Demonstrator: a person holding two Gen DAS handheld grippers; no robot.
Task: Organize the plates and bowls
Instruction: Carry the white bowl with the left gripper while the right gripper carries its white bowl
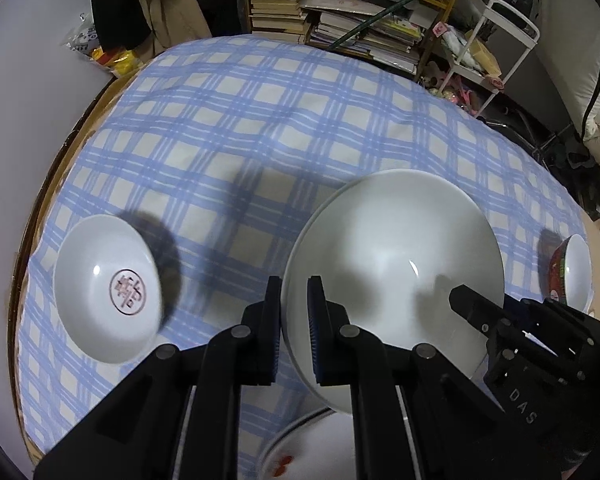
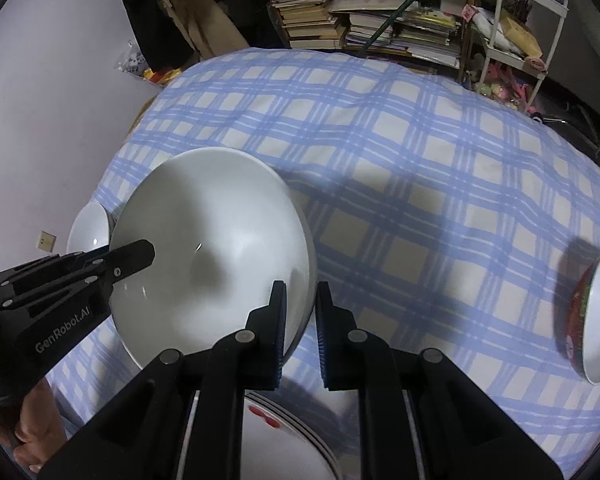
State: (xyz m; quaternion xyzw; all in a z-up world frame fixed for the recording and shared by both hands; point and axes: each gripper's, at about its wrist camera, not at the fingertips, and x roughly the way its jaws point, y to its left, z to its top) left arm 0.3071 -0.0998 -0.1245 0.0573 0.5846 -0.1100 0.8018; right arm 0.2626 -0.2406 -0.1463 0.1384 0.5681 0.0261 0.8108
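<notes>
A large plain white bowl (image 1: 400, 256) hangs tilted above the checked tablecloth, held from both sides. My left gripper (image 1: 294, 300) is shut on its left rim, one pad inside and one outside. My right gripper (image 2: 300, 304) is shut on the opposite rim of the same bowl (image 2: 212, 232). Each view also shows the other tool: the right gripper (image 1: 460, 300) at the bowl's right edge and the left gripper (image 2: 140, 256) reaching in from the left. Below the bowl lies a stack of plates with red marks (image 1: 296, 452) (image 2: 284, 436), partly hidden by the fingers.
A white bowl with a red seal mark (image 1: 108, 292) (image 2: 88, 228) sits at the table's left. A bowl with a red outside (image 1: 572, 272) (image 2: 596, 320) stands at the right. The blue-checked tablecloth (image 1: 240, 128) stretches back toward bookshelves (image 1: 340, 12) and a white cart (image 1: 496, 44).
</notes>
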